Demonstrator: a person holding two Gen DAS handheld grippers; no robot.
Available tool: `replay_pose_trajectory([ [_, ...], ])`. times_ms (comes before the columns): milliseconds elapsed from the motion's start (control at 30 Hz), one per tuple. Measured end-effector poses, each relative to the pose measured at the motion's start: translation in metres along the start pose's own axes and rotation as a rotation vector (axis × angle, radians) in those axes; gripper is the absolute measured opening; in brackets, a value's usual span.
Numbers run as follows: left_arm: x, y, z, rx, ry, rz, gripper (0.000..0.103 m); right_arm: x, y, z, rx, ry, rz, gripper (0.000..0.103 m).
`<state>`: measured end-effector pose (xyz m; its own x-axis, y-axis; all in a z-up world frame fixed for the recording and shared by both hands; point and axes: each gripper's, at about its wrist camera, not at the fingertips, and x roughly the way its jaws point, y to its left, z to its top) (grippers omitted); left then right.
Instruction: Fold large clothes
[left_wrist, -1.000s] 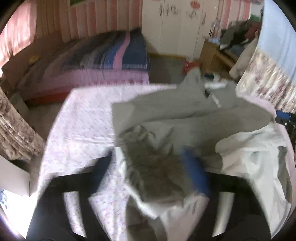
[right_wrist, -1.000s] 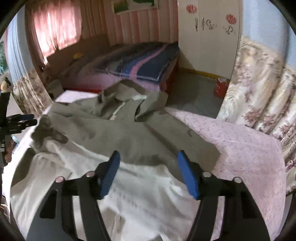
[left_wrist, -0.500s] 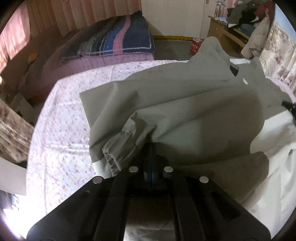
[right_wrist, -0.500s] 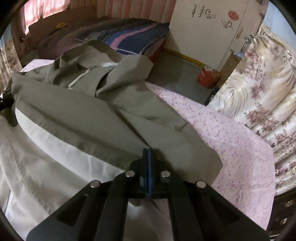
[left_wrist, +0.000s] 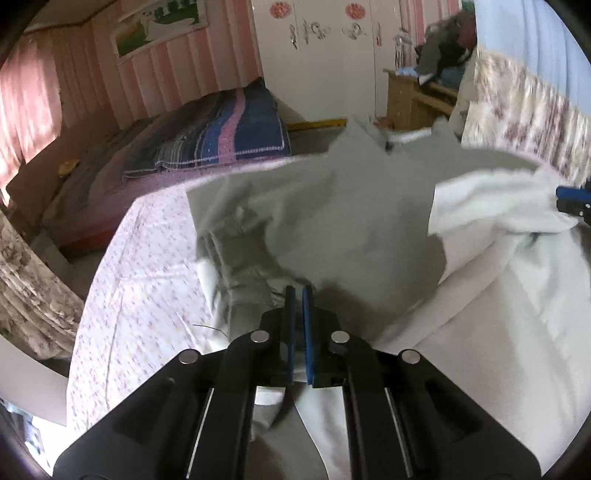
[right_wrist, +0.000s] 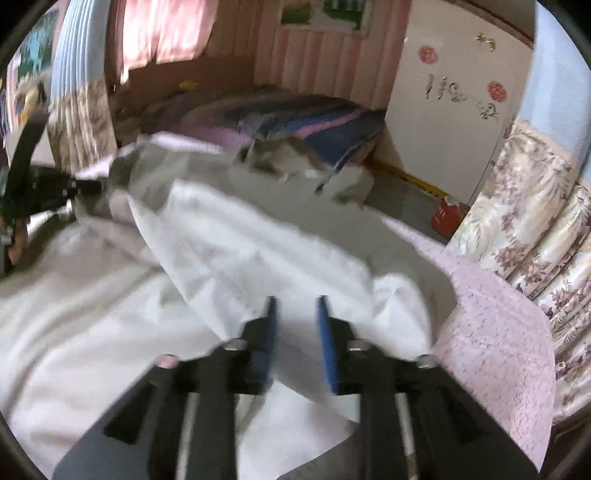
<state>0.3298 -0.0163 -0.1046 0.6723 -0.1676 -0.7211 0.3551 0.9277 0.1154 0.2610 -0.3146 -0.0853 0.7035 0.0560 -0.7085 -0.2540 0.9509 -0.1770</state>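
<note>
A grey jacket (left_wrist: 354, 206) with pale lining lies rumpled across a surface (left_wrist: 140, 280) covered in pink-flowered cloth. The left tongs (left_wrist: 299, 295) sit at the jacket's near edge, blades together with a narrow slit, nothing seen pinched. The right tongs (right_wrist: 295, 306) are opening, blades apart over the white lining.

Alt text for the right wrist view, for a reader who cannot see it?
The right gripper, its blue-padded jaws opening, hangs over a grey jacket with white lining heaped on a pink floral bedsheet. White lining shows between the jaws, no longer pinched.
</note>
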Motion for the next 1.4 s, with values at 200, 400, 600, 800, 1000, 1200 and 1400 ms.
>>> replay_pose_trajectory([
  [200, 0.012, 0.005, -0.011, 0.021, 0.026, -0.025, 0.002, 0.027, -0.032, -0.027, 0.033, 0.120, -0.063, 0.020],
  [400, 0.024, 0.001, -0.004, 0.065, 0.088, -0.022, 0.002, 0.034, -0.030, -0.025, 0.018, 0.149, -0.086, 0.018],
  [600, 0.011, 0.007, 0.008, 0.018, 0.147, -0.014, 0.002, -0.003, -0.045, -0.011, 0.177, 0.102, 0.061, 0.026],
  [800, -0.041, -0.019, -0.001, 0.015, 0.047, 0.056, 0.071, -0.023, -0.012, -0.011, 0.148, 0.059, 0.085, 0.049],
  [1000, -0.060, -0.032, -0.010, -0.033, 0.061, 0.040, 0.086, 0.008, -0.016, -0.018, 0.142, 0.129, 0.041, 0.049],
  [1200, -0.090, -0.013, -0.019, -0.127, 0.039, 0.015, 0.100, 0.029, -0.041, -0.032, 0.233, 0.180, 0.075, 0.049],
  [1400, -0.124, 0.002, -0.030, -0.190, 0.010, 0.029, 0.100, -0.014, -0.029, -0.029, 0.238, 0.083, 0.063, 0.067],
])
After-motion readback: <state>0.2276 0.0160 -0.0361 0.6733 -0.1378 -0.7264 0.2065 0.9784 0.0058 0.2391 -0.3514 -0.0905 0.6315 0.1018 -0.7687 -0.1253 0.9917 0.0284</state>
